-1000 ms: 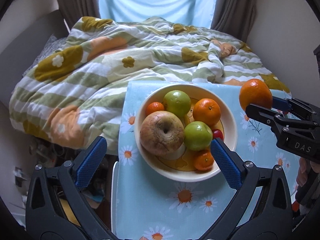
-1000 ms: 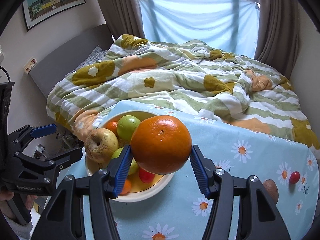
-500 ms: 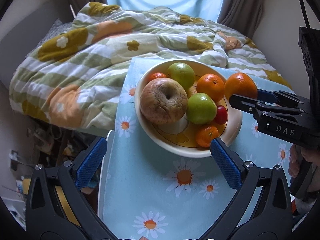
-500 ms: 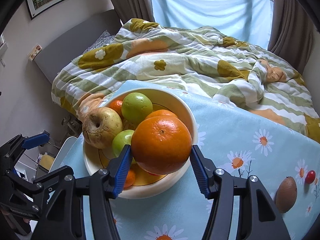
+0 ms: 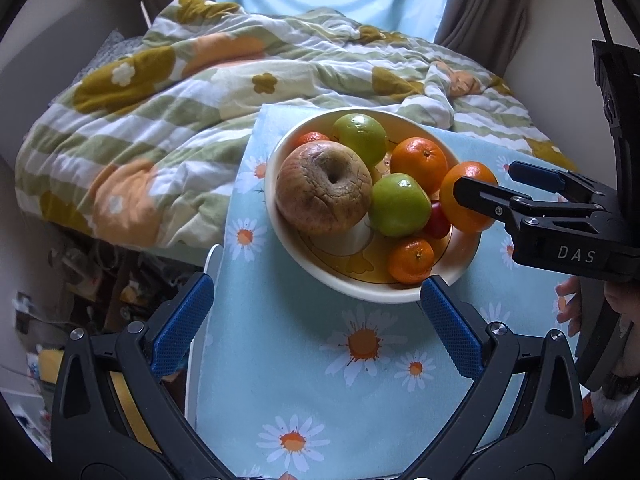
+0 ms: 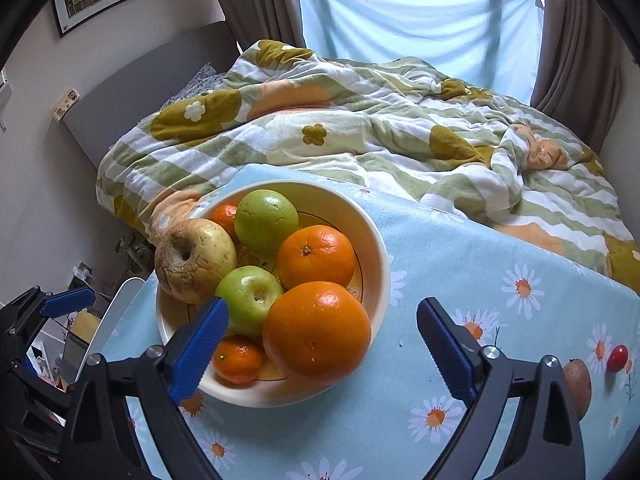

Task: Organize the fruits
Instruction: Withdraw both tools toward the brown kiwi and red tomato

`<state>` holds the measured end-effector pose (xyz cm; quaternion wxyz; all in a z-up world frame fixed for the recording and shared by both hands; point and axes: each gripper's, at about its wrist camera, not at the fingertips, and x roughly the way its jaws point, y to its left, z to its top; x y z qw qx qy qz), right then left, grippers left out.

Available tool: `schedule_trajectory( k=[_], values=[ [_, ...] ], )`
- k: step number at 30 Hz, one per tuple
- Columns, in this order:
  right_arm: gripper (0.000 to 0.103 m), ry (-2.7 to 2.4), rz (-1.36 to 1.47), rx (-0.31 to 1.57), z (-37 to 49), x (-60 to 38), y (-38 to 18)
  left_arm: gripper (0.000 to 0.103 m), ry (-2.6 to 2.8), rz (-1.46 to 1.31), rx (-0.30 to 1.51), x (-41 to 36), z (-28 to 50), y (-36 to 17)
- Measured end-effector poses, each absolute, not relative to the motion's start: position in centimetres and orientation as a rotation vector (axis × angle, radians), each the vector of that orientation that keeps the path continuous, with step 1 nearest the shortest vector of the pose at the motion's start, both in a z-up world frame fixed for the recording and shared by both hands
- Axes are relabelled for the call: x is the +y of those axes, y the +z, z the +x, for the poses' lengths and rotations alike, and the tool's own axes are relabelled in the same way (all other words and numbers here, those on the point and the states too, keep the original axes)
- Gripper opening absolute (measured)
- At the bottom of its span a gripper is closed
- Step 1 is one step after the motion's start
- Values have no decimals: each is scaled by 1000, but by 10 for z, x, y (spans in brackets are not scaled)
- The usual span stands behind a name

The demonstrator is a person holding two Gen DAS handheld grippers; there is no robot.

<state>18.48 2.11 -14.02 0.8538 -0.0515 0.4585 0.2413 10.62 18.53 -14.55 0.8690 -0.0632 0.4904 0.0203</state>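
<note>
A cream bowl (image 6: 380, 264) (image 5: 276, 160) on the daisy tablecloth holds a wrinkled brown apple (image 6: 194, 266), two green apples (image 6: 266, 220), and several oranges and mandarins. A big orange (image 6: 316, 330) (image 5: 466, 196) rests on the bowl's near right rim. My right gripper (image 6: 322, 344) is open, its blue pads apart on either side of the big orange; it also shows in the left wrist view (image 5: 504, 184). My left gripper (image 5: 316, 324) is open and empty, just in front of the bowl.
A kiwi (image 6: 578, 384) and a small red fruit (image 6: 617, 358) lie on the cloth at the far right. A bed with a flowered quilt (image 6: 360, 128) lies behind the table. A white chair back (image 5: 210, 264) and floor clutter are at the table's left edge.
My right gripper carried the big orange down onto the bowl's rim and opened, letting it go. The left gripper stayed open and shifted slightly left and closer.
</note>
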Motion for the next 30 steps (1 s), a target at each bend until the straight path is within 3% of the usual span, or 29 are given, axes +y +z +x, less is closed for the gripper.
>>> schedule_trajectory(
  k=[3, 4, 20, 30],
  values=[
    [97, 502, -115, 954, 182, 21, -136, 103, 43, -131, 1020, 185, 104, -143],
    [103, 500, -114, 951, 182, 21, -134, 103, 42, -130, 1018, 186, 103, -142],
    [103, 412, -62, 915, 156, -4, -73, 103, -38, -49, 980, 176, 101, -86],
    [103, 347, -56, 872, 137, -56, -44, 103, -81, 18, 925, 123, 109, -53]
  ],
)
